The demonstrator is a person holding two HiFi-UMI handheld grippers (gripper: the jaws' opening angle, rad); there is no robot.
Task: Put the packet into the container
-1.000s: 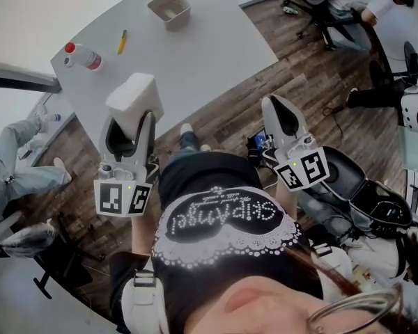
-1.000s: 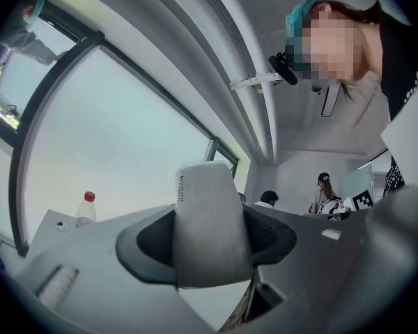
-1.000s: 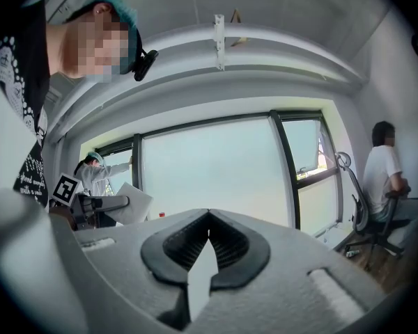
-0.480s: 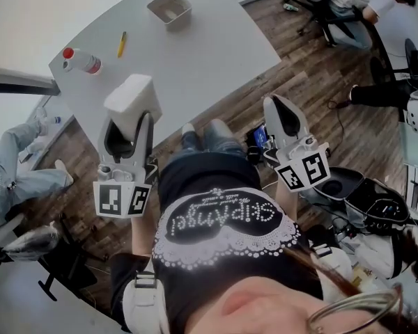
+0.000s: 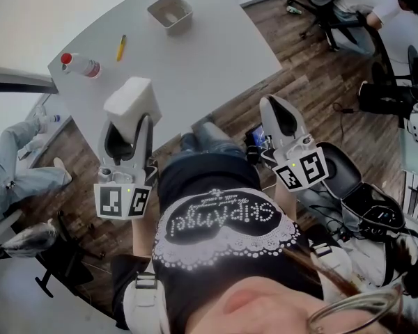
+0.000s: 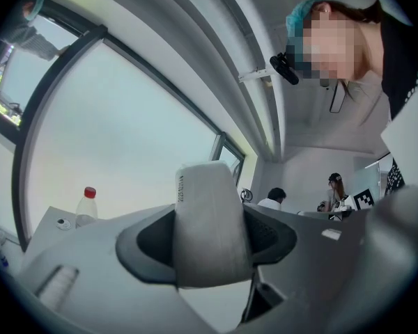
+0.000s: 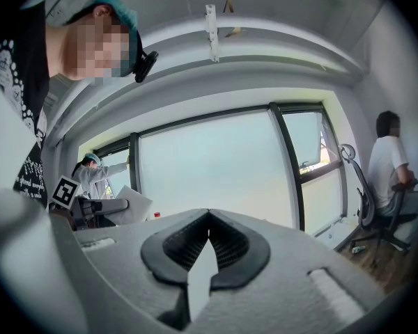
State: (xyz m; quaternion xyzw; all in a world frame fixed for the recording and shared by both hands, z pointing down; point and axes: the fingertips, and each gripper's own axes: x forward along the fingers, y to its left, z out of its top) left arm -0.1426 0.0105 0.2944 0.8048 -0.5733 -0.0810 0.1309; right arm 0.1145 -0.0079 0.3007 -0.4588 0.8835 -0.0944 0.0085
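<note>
My left gripper (image 5: 129, 122) is shut on a white packet (image 5: 132, 99), which sticks up past the fingertips over the near edge of the grey table (image 5: 209, 54). In the left gripper view the packet (image 6: 207, 221) fills the space between the dark pads. The container (image 5: 170, 10), a small grey open box, stands at the far side of the table, well beyond the packet. My right gripper (image 5: 277, 107) hangs over the wooden floor right of the table, shut with nothing in it; in the right gripper view its pads (image 7: 231, 245) meet at the tip.
A clear bottle with a red cap (image 5: 80, 64) and a yellow pen (image 5: 122, 44) lie on the table's left part. Open black cases (image 5: 366, 204) sit on the floor at right. People sit at the left and at the far right.
Both grippers keep nearly the same pose and the packet stays held. The head view has shifted slightly, so the table and floor sit a little differently.
</note>
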